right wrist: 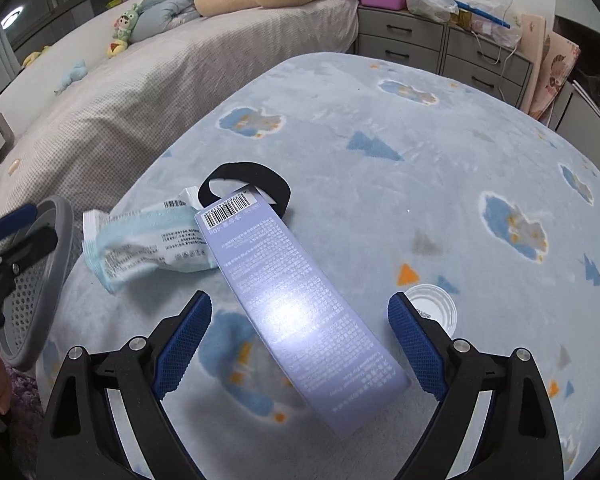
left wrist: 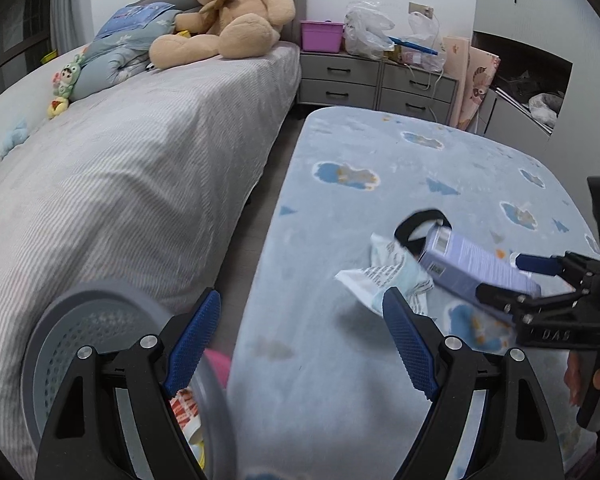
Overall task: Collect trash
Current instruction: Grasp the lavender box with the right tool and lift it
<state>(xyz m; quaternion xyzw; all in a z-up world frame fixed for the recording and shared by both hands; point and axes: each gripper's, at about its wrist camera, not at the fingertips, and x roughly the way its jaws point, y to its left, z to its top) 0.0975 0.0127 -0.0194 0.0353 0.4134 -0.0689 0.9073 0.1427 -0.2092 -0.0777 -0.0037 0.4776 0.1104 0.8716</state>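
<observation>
box (right wrist: 296,304): pale lilac, white fine print, black barcode on white label
wrapper (right wrist: 148,246): white and light blue, black print
band (right wrist: 260,184): black
blanket (right wrist: 440,184): pale blue, darker blue clouds and triangles, orange and grey triangles
basket (left wrist: 96,320): grey, perforated wall
bedspread (left wrist: 120,184): light grey, fine stripes
bear (left wrist: 232,12): tan
tub (left wrist: 322,36): magenta
pads (right wrist: 184,344): blue, dotted texture

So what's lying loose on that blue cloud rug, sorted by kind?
Boxes: 1, the long lilac carton
Wrappers: 1, the crumpled pale blue packet
Bands: 1, the black loop
Clear round lids or cups: 1, the clear round piece
Total: 4 on the rug
</observation>
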